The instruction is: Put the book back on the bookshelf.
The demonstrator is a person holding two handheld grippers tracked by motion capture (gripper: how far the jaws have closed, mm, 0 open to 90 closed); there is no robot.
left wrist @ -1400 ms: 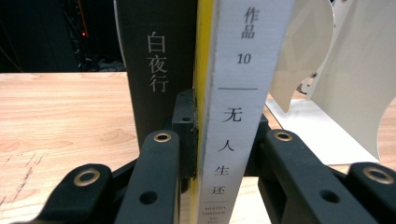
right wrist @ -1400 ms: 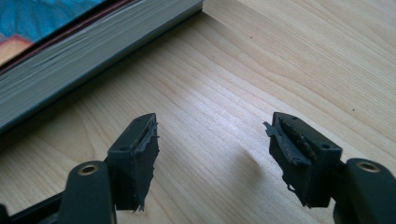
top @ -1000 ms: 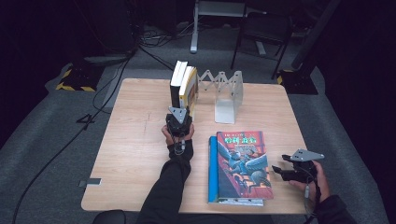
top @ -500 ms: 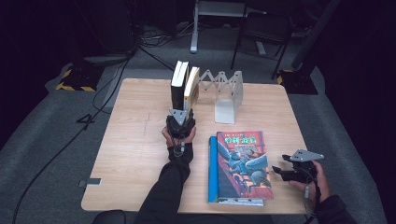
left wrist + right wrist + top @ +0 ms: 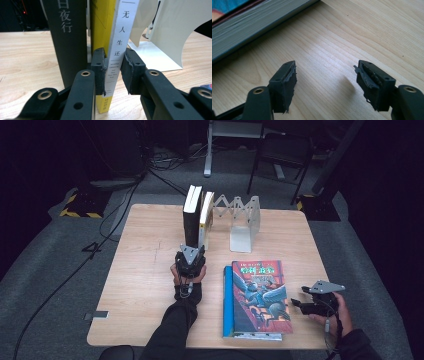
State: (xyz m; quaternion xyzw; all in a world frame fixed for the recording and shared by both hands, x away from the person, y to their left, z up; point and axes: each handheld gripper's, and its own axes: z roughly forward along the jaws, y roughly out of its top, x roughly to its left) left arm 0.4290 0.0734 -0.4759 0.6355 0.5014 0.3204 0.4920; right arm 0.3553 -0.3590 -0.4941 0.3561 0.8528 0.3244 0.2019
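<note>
Left tool point(image 5: 112, 72) has just been closing its jaws and clamps the spine of the upright yellow-and-white paperback point(image 5: 117, 50), beside a tall dark-grey book point(image 5: 68, 37). Right tool point(image 5: 325, 82) hangs open over bare surface point(image 5: 150, 245) near the flat blue hardback point(image 5: 257, 297). Beyond stands a white metal bookend point(image 5: 242, 227).

Left gripper point(image 5: 192, 249) meets the upright white-spined book point(image 5: 205, 220) beside the bookend point(image 5: 243, 222).

Bystanders on the wooden table point(image 5: 145, 270)
Dark-spined book point(image 5: 191, 217) upright — white folding bookend point(image 5: 243, 225) beside — illustrated book point(image 5: 257, 297) lying flat.
</note>
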